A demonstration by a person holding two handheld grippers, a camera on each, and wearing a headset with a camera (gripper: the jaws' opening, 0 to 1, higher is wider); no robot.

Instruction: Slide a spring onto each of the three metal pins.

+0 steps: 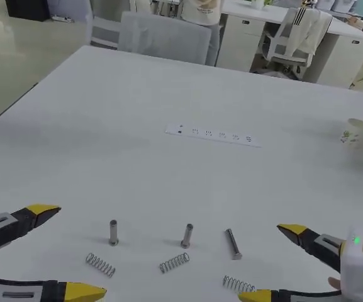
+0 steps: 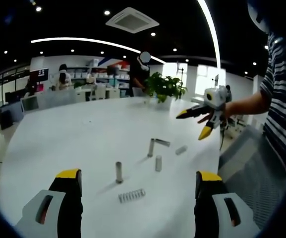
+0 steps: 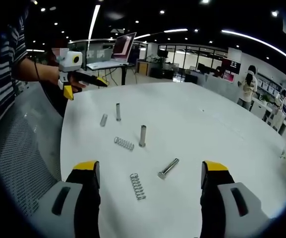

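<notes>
Left tongs (image 1: 65, 251) and right tongs (image 1: 274, 262) gape empty at the head view's lower corners over the tabletop (image 1: 168, 94). Between them sit three metal pins (image 1: 187, 235), the rightmost lying flat, a loose spring (image 1: 173, 262) below each.

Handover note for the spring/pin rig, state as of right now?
Grippers: left gripper open, empty; right gripper open, empty.
On the table, head view: left pin and middle pin upright, right pin lying flat.
Springs: left spring, middle spring, right spring lie loose, none on a pin.
Done: nothing. Left: all three; flat pin likely needs holding.
</notes>
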